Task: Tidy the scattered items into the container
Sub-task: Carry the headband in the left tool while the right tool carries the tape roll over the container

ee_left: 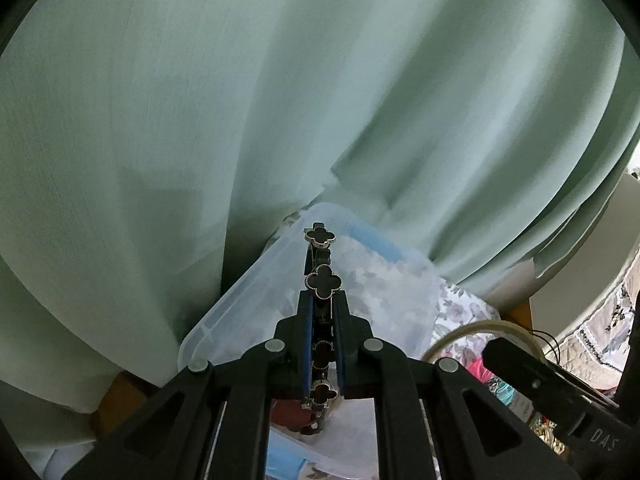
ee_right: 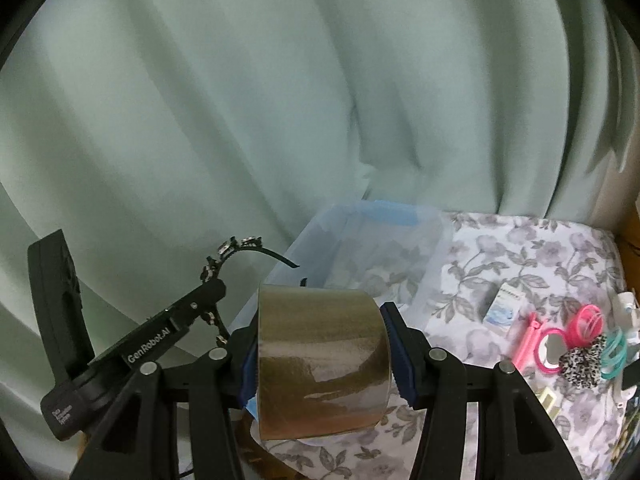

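left gripper [ee_left: 323, 312] clamps headband [ee_left: 322, 278] lengthwise | right gripper [ee_right: 320, 320] grips tape roll [ee_right: 322, 358] | container [ee_right: 380, 240] just ahead, left nearer

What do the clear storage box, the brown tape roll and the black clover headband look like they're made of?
Clear storage box: translucent plastic; the floral cloth shows through it.
Brown tape roll: glossy plastic film, with shiny highlights.
Black clover headband: probably plastic, with dark glossy clovers edged in metallic-looking trim.
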